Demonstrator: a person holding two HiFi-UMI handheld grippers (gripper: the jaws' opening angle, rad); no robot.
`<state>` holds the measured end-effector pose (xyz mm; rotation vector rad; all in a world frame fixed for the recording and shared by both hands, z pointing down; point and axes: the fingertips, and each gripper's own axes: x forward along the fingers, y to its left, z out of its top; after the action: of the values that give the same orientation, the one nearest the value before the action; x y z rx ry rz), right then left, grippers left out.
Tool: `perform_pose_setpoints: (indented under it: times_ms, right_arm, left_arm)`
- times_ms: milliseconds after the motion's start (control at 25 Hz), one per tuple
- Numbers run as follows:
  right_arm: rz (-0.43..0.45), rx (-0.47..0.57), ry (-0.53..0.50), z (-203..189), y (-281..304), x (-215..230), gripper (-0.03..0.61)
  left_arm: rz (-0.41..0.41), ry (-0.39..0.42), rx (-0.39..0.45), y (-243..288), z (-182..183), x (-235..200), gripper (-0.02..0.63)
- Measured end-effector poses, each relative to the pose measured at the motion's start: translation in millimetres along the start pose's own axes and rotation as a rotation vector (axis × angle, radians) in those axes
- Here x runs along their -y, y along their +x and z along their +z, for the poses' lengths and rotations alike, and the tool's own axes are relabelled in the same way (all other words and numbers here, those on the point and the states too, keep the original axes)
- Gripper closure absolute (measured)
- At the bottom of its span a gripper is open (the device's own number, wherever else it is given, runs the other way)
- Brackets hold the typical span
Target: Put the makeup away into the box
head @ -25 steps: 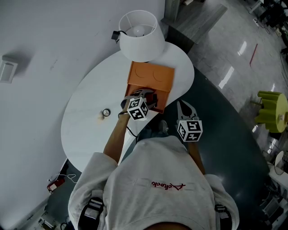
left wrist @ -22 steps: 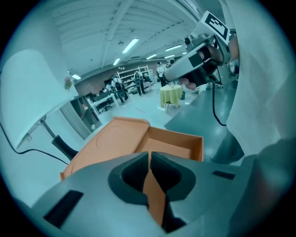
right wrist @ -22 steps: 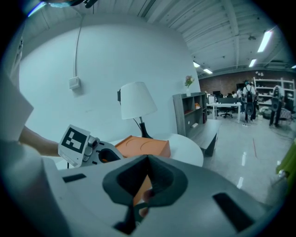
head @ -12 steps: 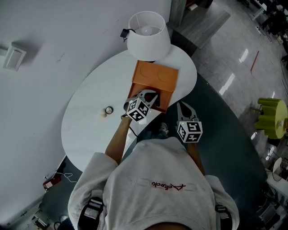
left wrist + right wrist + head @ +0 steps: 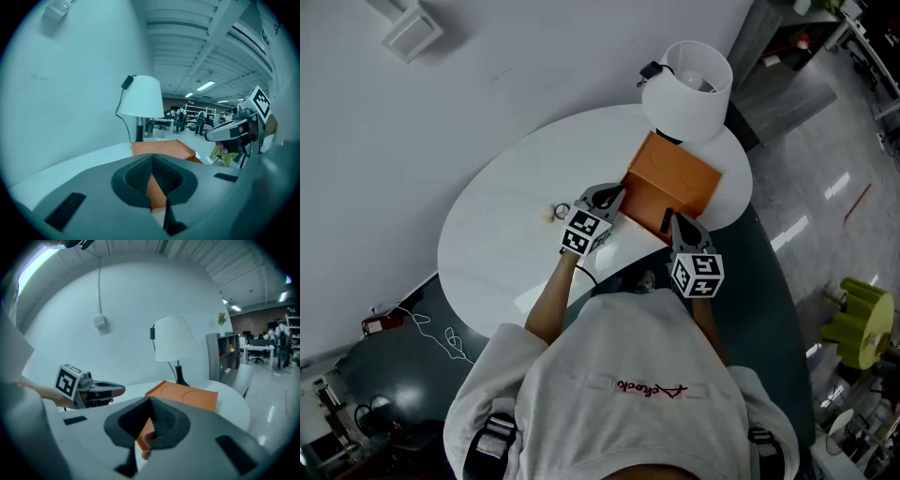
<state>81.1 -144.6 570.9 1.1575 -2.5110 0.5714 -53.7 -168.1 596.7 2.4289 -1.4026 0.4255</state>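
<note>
Box: the orange box (image 5: 673,178) sat upper right of centre in the head view, at the far end of the white worktop (image 5: 506,234). Two round hollows marked its top; whether it stood open I could not tell.
Makeup: a small round piece (image 5: 561,212) lay loose on the worktop left of the box, apart from it. It was too small to name and, by its place, probably not yet put away.
Left gripper: the left gripper (image 5: 611,194) hung between that piece and the box's near-left corner. Its fingers (image 5: 133,178) were clenched on nothing.
Right gripper: the right gripper (image 5: 673,223) hung at the box's near edge. Its fingers (image 5: 164,420) were pressed together too, with nothing plainly held.
Lamp: the lamp (image 5: 694,80) crowded the box's far side, which likely explained both grippers working from the near side.
Next: the left gripper, being nearer, would need to release before taking the loose piece.
</note>
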Motion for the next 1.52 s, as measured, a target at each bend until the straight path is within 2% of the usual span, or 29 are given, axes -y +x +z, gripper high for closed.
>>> perform_pose_setpoints:
  times_ms: [200,440,680,800,1040,1120,1160,1360,1520]
  right_arm:
    - [0.166,-0.027,-0.074,7.7,39.8,-55.2,0.558]
    - [0.365,-0.080,-0.156,-0.8,76.5,-139.8,0.558]
    - [0.483,-0.131,-0.206,-18.6,94.2,-200.9,0.558]
    - [0.504,-0.155,-0.218,-25.4,98.6,-215.3,0.558]
    - [0.489,-0.195,-0.228,-35.3,105.1,-218.4,0.558]
    - [0.477,-0.206,-0.230,-38.5,107.1,-216.4,0.558]
    - [0.471,-0.211,-0.230,-39.9,107.7,-215.5,0.558]
    - [0.443,-0.239,-0.224,-49.4,108.1,-209.1,0.558]
    - [0.419,-0.259,-0.217,-56.1,109.9,-203.0,0.558]
  left_arm:
    - [0.186,-0.079,0.024,-64.0,-21.7,-51.1,0.604]
    - [0.403,-0.168,0.028,-150.7,-64.6,-99.4,0.604]
    - [0.530,-0.240,0.018,-213.5,-102.9,-120.3,0.604]
    - [0.545,-0.268,0.015,-224.6,-117.4,-120.8,0.603]
    - [0.517,-0.207,-0.036,-215.6,-146.8,-114.9,0.594]
    - [0.482,-0.193,-0.055,-206.9,-155.1,-111.4,0.481]
    - [0.467,-0.187,-0.066,-202.6,-159.1,-110.4,0.452]
    - [0.434,-0.177,-0.110,-186.4,-176.8,-114.5,0.400]
    - [0.424,-0.187,-0.135,-177.8,-185.7,-124.9,0.391]
